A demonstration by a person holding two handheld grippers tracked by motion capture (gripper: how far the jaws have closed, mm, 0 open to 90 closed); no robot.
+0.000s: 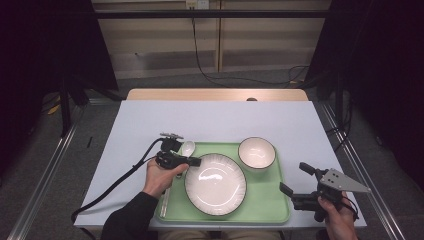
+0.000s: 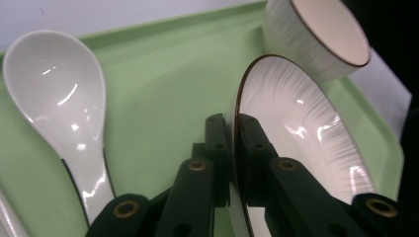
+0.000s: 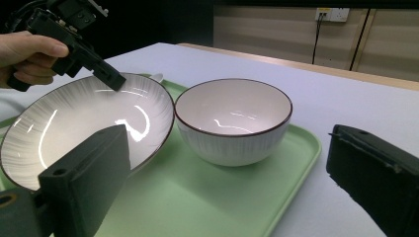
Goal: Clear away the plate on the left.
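A white ribbed plate [image 1: 215, 184] with a dark rim lies on a green tray [image 1: 265, 200]. My left gripper [image 1: 196, 162] is shut on the plate's left rim, one jaw inside the rim and one outside [image 2: 233, 126]. The right gripper view shows the plate [image 3: 74, 118] tilted, its held edge a little raised under the left gripper [image 3: 111, 79]. A white bowl [image 1: 256, 152] stands upright at the tray's far right corner. A white ceramic spoon [image 1: 187, 148] lies at the tray's far left, beside the left gripper. My right gripper [image 1: 294, 177] stands open, off the tray's right edge, holding nothing.
The tray sits near the front edge of a white table [image 1: 210, 117]. A black cable [image 1: 120, 177] trails from the left gripper across the table's left side. Dark stands and metal rails flank the table.
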